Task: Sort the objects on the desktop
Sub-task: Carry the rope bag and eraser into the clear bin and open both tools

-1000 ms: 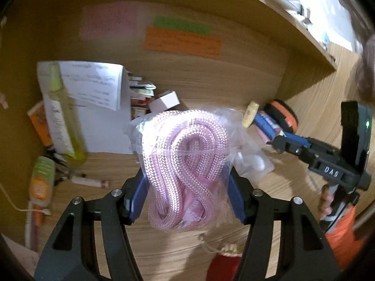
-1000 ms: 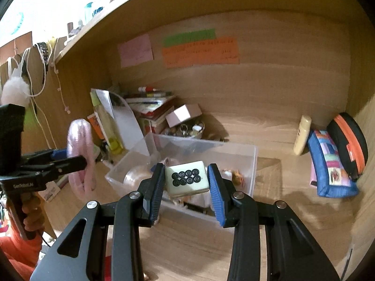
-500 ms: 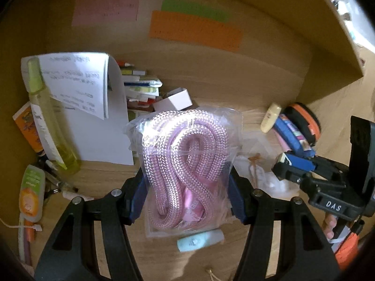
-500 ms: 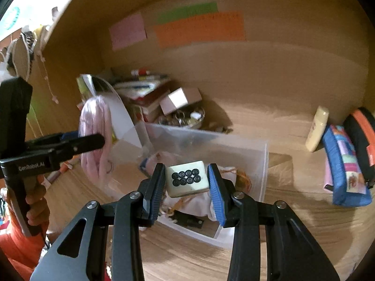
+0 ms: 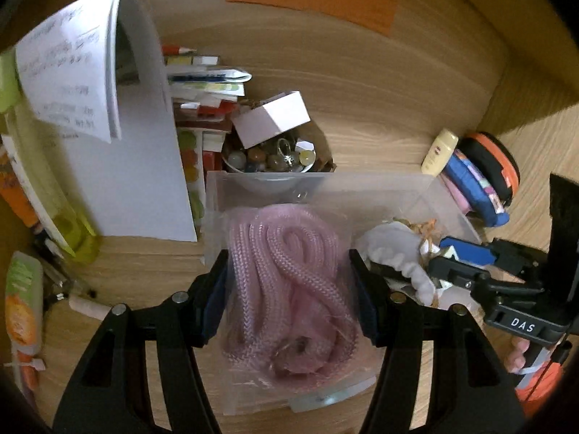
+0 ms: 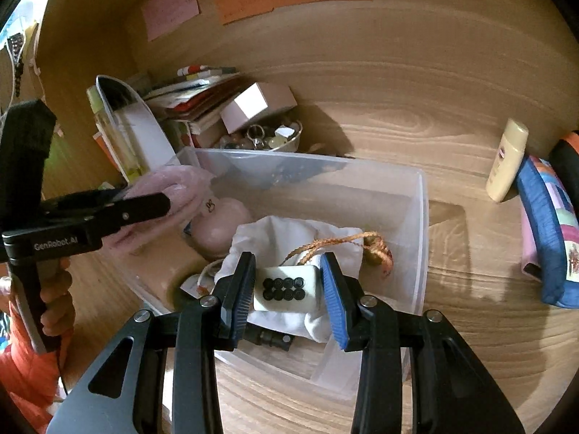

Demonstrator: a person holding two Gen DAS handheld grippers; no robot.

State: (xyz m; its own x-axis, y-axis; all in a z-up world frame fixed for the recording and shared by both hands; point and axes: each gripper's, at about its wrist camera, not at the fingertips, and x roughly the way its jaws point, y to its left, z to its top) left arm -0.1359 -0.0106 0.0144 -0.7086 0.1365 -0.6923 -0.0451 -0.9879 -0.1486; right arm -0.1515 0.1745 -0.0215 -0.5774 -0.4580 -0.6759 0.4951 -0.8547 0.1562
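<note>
Left gripper [image 5: 289, 296] clamped on bagged pink rope [image 5: 286, 289], held over left end of clear bin [image 6: 421, 217]. Right gripper [image 6: 286, 285] closed on mahjong tile [image 6: 287, 287], eight black circles up, above white pouch [image 6: 289, 231] near bin's front wall. Step judged: dropping both in; next, release over open space. Readable: "GenRobot.AI", "DAS".

Dim, warm light — soft blur, fisheye-bent edges, dark corners.
</note>
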